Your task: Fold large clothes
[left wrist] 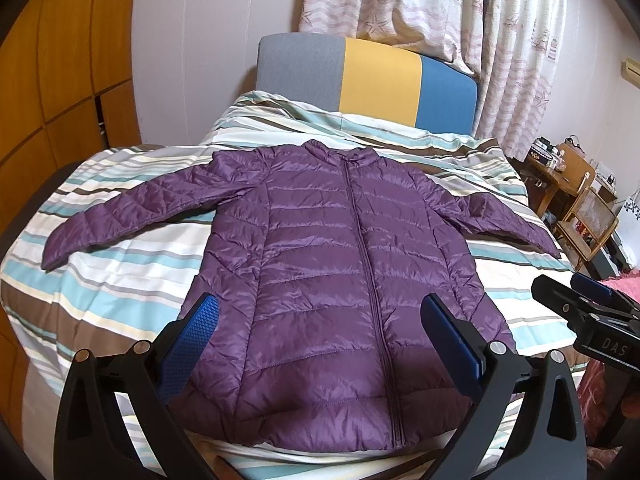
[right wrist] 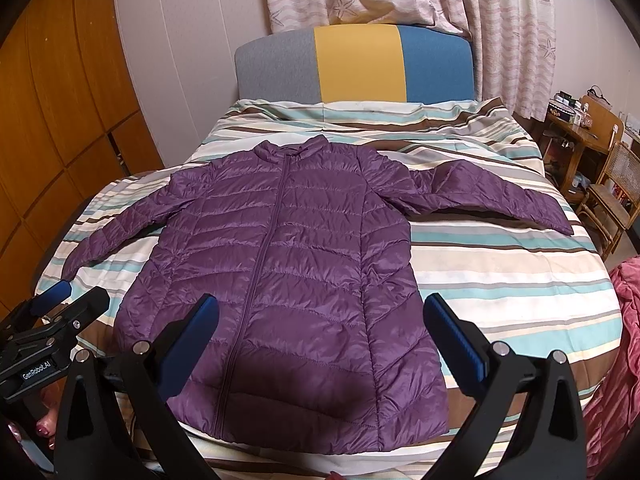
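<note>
A purple quilted puffer jacket [left wrist: 320, 264] lies flat and zipped on the striped bed, collar toward the headboard, both sleeves spread out to the sides. It also shows in the right wrist view [right wrist: 288, 280]. My left gripper [left wrist: 320, 312] is open and empty, held above the jacket's hem. My right gripper [right wrist: 320, 312] is open and empty, above the hem's right part. The right gripper also shows at the right edge of the left wrist view [left wrist: 576, 284]. The left gripper shows at the lower left of the right wrist view [right wrist: 76, 296].
The striped duvet [left wrist: 120, 280] covers the bed. A grey, yellow and blue headboard [left wrist: 376, 76] stands at the far end under patterned curtains [left wrist: 460, 12]. Wooden wardrobe [left wrist: 52, 80] on the left. Wooden chairs and a cluttered desk [right wrist: 600, 160] on the right. Pink blanket [right wrist: 624, 320] at the right edge.
</note>
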Demonstrator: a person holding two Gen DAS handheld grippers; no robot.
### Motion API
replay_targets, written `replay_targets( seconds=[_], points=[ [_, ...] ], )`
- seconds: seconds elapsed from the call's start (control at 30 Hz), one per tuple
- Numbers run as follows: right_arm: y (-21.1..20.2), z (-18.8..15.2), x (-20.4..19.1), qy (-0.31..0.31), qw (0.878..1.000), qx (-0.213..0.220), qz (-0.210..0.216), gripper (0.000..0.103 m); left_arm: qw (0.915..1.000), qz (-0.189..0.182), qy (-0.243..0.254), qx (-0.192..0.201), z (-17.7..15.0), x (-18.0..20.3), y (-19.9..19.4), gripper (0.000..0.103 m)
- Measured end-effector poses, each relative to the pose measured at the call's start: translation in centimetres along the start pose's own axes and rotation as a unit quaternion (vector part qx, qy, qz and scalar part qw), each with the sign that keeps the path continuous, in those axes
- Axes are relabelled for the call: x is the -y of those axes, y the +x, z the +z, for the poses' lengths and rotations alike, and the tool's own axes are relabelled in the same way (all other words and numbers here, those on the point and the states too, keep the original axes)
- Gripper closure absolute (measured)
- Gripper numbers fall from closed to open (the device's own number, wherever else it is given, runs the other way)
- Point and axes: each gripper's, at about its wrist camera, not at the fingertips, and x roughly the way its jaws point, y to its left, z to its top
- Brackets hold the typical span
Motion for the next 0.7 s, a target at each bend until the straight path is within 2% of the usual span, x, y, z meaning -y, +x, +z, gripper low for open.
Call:
replay_targets(
  seconds=[0.7],
  points=[
    [0.61, -0.09, 0.29, 0.003, 1.0, -0.009, 0.004, 0.002, 0.9998, 0.003, -0.007, -0.016, 0.12, -0.51, 0.55, 0.003]
  ],
)
